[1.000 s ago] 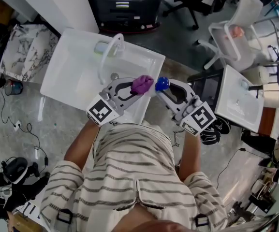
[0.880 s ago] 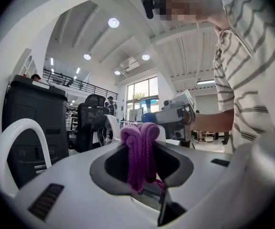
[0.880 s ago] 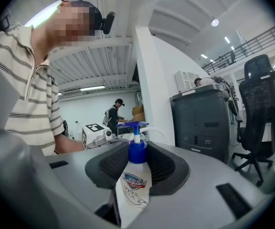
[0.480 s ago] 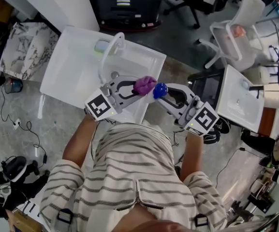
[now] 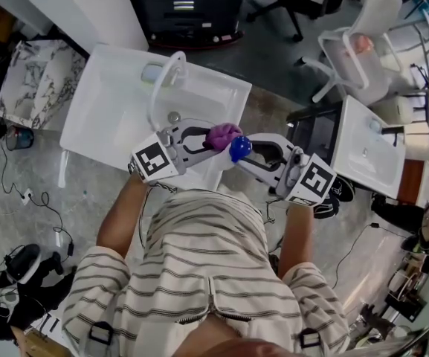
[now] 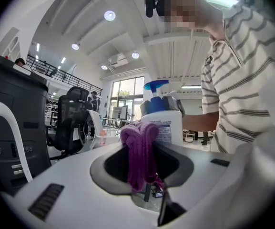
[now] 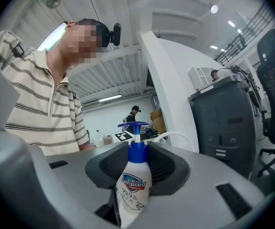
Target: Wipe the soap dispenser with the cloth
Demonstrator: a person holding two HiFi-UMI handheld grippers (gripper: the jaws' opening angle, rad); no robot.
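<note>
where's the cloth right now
In the head view the purple cloth is pinched in the left gripper, by the sink's near corner, right beside the dispenser.

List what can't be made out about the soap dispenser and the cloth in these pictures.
- Base of the white plastic soap dispenser with blue pump: in the right gripper view it is sunk behind the right gripper body and cut by the bottom edge.
- Its body in the head view: only the blue pump shows, and small.
- Whether the purple knitted cloth touches the soap dispenser: the left gripper view overlaps them, so depth is unclear.
</note>
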